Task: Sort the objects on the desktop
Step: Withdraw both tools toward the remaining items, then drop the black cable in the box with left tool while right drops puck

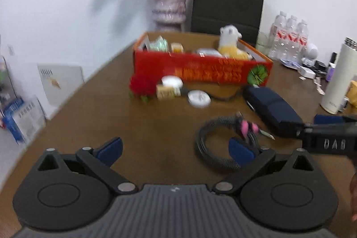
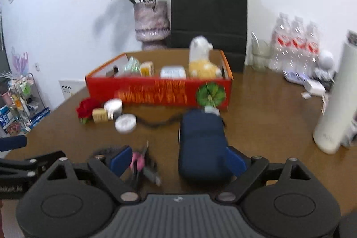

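A red cardboard box (image 1: 200, 66) (image 2: 156, 93) stands mid-table with a white and yellow plush (image 2: 202, 61) and small packets in it. In front of it lie a red rose (image 2: 86, 108), a small beige box (image 2: 100, 114), a white jar (image 2: 113, 106) and a white round lid (image 2: 125, 123). My left gripper (image 1: 176, 152) is open over bare table, its right finger overlapping a coiled black cable (image 1: 214, 144) with a pink-handled tool (image 1: 245, 127). My right gripper (image 2: 178, 161) is open; a navy case (image 2: 203, 144) (image 1: 272, 110) lies between its fingers, close to the right pad and clear of the left.
A vase of dried flowers (image 2: 151, 21), a black paper bag (image 2: 208, 12) and a pack of water bottles (image 2: 294, 46) stand at the back. A white flask (image 2: 334, 104) and small clutter sit right. The table edge (image 1: 67, 99) runs along the left, a shelf rack (image 2: 20, 102) beyond.
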Available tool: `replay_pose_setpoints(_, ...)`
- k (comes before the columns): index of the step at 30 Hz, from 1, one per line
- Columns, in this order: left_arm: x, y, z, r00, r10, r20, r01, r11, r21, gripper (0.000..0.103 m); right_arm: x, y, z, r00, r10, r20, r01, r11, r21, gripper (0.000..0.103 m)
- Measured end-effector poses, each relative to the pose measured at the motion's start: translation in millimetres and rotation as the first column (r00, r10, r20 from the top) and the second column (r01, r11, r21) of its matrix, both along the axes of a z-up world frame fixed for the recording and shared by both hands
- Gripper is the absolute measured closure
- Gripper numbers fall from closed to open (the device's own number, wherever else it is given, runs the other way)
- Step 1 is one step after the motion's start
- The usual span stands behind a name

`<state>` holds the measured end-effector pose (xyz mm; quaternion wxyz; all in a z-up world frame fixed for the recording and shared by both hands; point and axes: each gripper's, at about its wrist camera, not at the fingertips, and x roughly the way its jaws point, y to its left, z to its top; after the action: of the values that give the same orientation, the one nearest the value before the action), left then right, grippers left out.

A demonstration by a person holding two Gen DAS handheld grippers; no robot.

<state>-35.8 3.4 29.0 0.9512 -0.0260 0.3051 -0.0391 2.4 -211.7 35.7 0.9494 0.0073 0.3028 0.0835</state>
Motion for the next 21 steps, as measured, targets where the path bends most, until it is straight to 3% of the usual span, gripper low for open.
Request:
replay_pose_setpoints(2, -2.6, 1.0, -6.2, 1.0, -0.021, -0.014, 0.021, 0.999, -0.03, 0.0, -13.2, -1.5, -8.9, 1.0, 0.011, -0.009, -0.011, 1.0, 0.005, 0.014)
replay_pose_setpoints(6, 13.9, -6.0, -14.2, 0.999, -0.026, -0.03, 0.026, 1.0, 0.009, 0.0, -25.7, -11.3, -20.8, 0.999, -0.026, -0.04, 0.027, 0.999, 0.019, 0.014)
replay_pose_setpoints(10, 44.6, -16.8, -14.6, 0.997, -0.075, 0.002, 0.075, 0.997, 0.01, 0.0, -25.4, -20.0, -17.5, 0.999, -0.031, -0.024, 0.032, 0.999, 0.039, 0.017)
replay_pose_setpoints(12, 59.7, -26.1, -15.8, 0.997, -0.079, -0.007, 0.079, 0.996, 0.041, 0.0, -25.0, -23.8, -14.5, 0.999, -0.032, -0.009, 0.033, 0.998, 0.049, 0.019)
replay_pose_setpoints(15, 69.8, -39.8, -22.4, 0.992, -0.123, -0.009, 0.123, 0.987, 0.101, 0.009, -21.7, -26.8, -9.5, 0.999, -0.036, 0.006, 0.035, 0.999, 0.04, 0.019)
replay_pose_setpoints(16, 72.0, -43.0, -25.6, 0.989, -0.145, -0.02, 0.146, 0.983, 0.11, 0.015, -20.3, -26.7, -8.4, 0.999, -0.042, 0.007, 0.042, 0.998, 0.036, 0.019)
replay_pose_setpoints(19, 75.8, -42.3, -35.7, 0.988, -0.146, -0.048, 0.149, 0.986, 0.079, 0.049, -14.1, -26.2, -6.4, 0.999, -0.038, 0.002, 0.038, 0.999, 0.031, 0.019)
replay_pose_setpoints(20, 73.7, -41.6, -36.7, 0.99, -0.137, -0.035, 0.14, 0.987, 0.084, 0.078, -11.4, -25.0, -5.2, 1.0, -0.031, 0.004, 0.031, 0.999, 0.027, 0.019)
replay_pose_setpoints(21, 71.1, -41.0, -36.0, 0.989, -0.145, -0.029, 0.147, 0.985, 0.092, 0.084, -8.5, -22.9, -4.2, 1.0, -0.023, 0.01, 0.023, 0.999, 0.022, 0.019)
